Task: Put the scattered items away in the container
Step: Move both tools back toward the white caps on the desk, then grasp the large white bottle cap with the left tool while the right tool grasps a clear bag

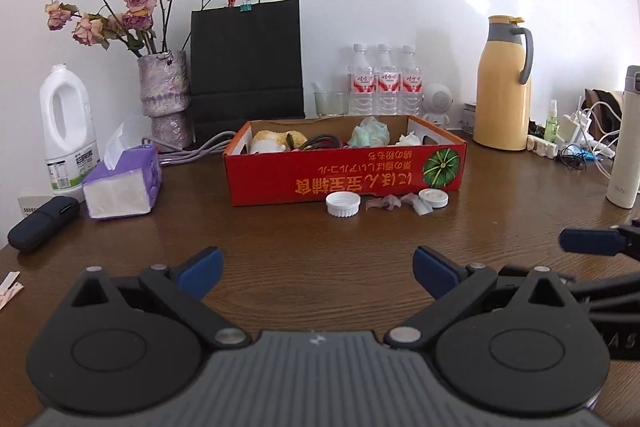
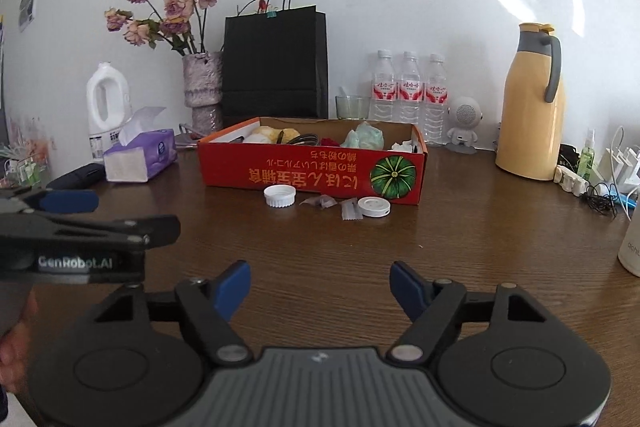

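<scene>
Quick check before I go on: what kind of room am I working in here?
Probably a home or small office desk against a white wall: a wooden table carrying a vase of dried roses, a yellow thermos jug and a power strip with chargers.

both hand-held grippers: left [image 1: 316,269], right [image 2: 320,287], jaws apart.

caps [image 1: 343,205] before box [image 1: 344,173], bottles [image 1: 385,81] behind

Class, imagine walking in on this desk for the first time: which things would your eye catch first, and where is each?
Probably the red cardboard box at the table's centre, already holding odds and ends. Just in front of it lie two white caps and scraps of wrapper. At the back stand dried roses to the left and a yellow thermos jug to the right.
</scene>
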The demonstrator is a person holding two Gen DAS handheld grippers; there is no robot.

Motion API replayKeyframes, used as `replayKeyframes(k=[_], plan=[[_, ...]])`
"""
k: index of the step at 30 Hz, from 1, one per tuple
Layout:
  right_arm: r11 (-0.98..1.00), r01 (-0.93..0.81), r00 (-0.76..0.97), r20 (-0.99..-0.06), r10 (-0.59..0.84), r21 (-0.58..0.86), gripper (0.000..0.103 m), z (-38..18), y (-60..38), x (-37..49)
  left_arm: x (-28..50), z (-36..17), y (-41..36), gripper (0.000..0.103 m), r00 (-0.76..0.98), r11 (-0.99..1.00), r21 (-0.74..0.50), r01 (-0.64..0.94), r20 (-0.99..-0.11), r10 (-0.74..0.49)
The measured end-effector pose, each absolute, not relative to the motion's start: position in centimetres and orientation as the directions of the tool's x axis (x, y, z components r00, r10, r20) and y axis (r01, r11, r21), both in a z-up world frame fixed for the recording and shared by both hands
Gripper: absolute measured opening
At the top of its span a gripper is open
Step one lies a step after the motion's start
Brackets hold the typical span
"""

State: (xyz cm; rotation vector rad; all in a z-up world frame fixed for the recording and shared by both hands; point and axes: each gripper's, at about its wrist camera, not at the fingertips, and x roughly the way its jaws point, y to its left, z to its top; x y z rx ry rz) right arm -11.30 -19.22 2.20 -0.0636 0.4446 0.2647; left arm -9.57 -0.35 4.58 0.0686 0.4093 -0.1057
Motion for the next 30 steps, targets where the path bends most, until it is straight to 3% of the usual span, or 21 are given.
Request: replayKeyframes(k=[2,5,7,11,17,21,24,28,30], plan=[[0.964,-0.26,0.866,-0.454,0.21,-0.052,0.051,2.0,-19.3,-9.7,-8.0,4.1,-0.3,0.102,0.885,0.991,0.04,0.126,-0.456,-0.094],[0.966,-0.254,0.843,-0.499,0.2,-0.041,0.029,2.1,-20.0,-5.6,-4.3,3.9,0.2,0.09,0.851,0.988,-0.013,0.156,-0.506,-0.141],[0.958,-0.283,0.814,-0.54,0.211,-0.053,0.029,2.0,-19.7,-2.1,-1.1,4.1,0.1,0.084,0.84,0.98,-0.012,0.196,-0.514,-0.174],[0.924,-0.352,0.812,-0.541,0.22,-0.153,0.028,2.0,-17.5,3.7,4.8,4.3,-0.8,0.082,0.833,0.97,0.067,0.234,-0.528,-0.165],[0.805,-0.551,0.725,-0.605,0.331,-0.22,0.024,1.4,-15.2,9.3,10.5,2.9,-1.2,0.077,0.766,0.944,-0.006,0.329,-0.583,-0.271],[0.732,-0.655,0.637,-0.656,0.405,-0.184,0.025,0.8,-14.8,11.3,12.6,1.3,-0.9,0.054,0.719,0.942,-0.053,0.332,-0.632,-0.289],[0.704,-0.688,0.601,-0.682,0.416,-0.177,0.025,0.3,-14.0,12.3,12.7,0.9,-0.9,0.041,0.719,0.941,-0.055,0.333,-0.631,-0.291],[0.713,-0.69,0.587,-0.67,0.454,-0.123,0.024,0.1,-14.1,12.9,12.4,1.1,-0.2,0.041,0.73,0.948,-0.069,0.312,-0.621,-0.285],[0.718,-0.689,0.587,-0.659,0.47,-0.102,0.019,-0.1,-14.3,12.6,11.7,1.6,0.2,0.041,0.748,0.953,-0.072,0.295,-0.603,-0.277]])
